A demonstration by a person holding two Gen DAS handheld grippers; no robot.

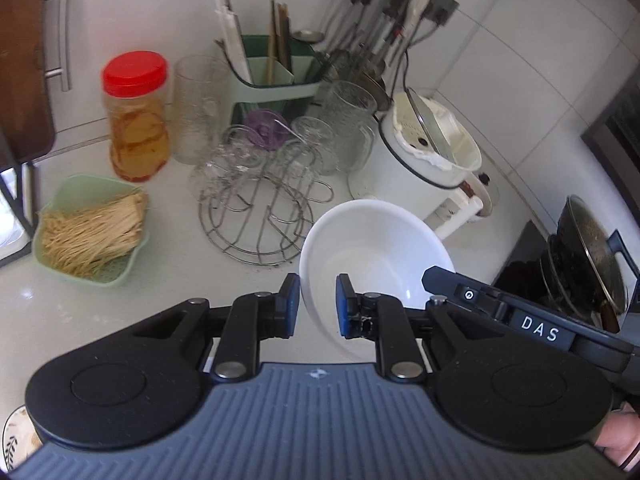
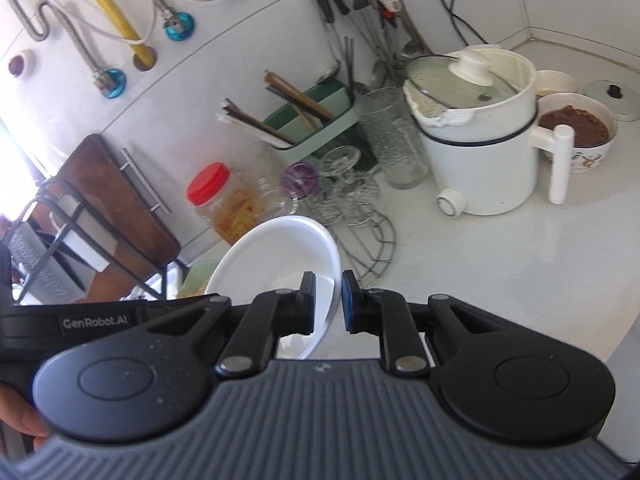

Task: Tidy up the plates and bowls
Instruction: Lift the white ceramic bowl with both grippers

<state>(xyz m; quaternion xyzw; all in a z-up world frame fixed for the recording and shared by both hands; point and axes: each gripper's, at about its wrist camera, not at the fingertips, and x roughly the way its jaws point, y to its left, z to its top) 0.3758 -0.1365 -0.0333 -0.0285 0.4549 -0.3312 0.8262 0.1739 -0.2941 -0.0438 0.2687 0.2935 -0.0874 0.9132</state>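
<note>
L gripper (image 1: 317, 306): your jaws are pinched on the near rim of the white bowl (image 1: 372, 256), one blue pad inside the wall, one outside.
R gripper (image 2: 327, 304): same bowl (image 2: 276, 264), opp. side of the rim; the pads are clamped on the wall, w/ only the rim's thickness between them.
Bowl: you've got it off the counter (image 1: 80, 312), held betw. both grippers, tilted so the inside faces the left-wrist cam. Looks empty inside.
R tool in L view: dark body w/ "DAS" label (image 1: 540, 328) comes in from the right and meets the bowl's far edge.
Your hands: bits of fingers show at the frame edges, lower right in L view (image 1: 618, 430), lower left in R view (image 2: 20, 416).
Behind bowl: wire rack (image 1: 256, 216) w/ clear glasses (image 1: 312, 148) upside down on it, just past the bowl.
Jar: red-lid jar (image 1: 136, 116) w/ amber contents, left of the rack.
Green basket: pale green basket (image 1: 92, 232) of tan sticks, near left, well apart from the bowl.
Utensil caddy: green holder (image 1: 276, 76) w/ chopsticks, against the back wall.
Pot: white electric pot (image 2: 480, 136), glass lid (image 2: 460, 80) tilted in its mouth, right of the rack.
Far right (R view): bowl of brown food (image 2: 576, 128) just beside the pot handle.
Stove side (L view): dark pan (image 1: 588, 252), right edge.
</note>
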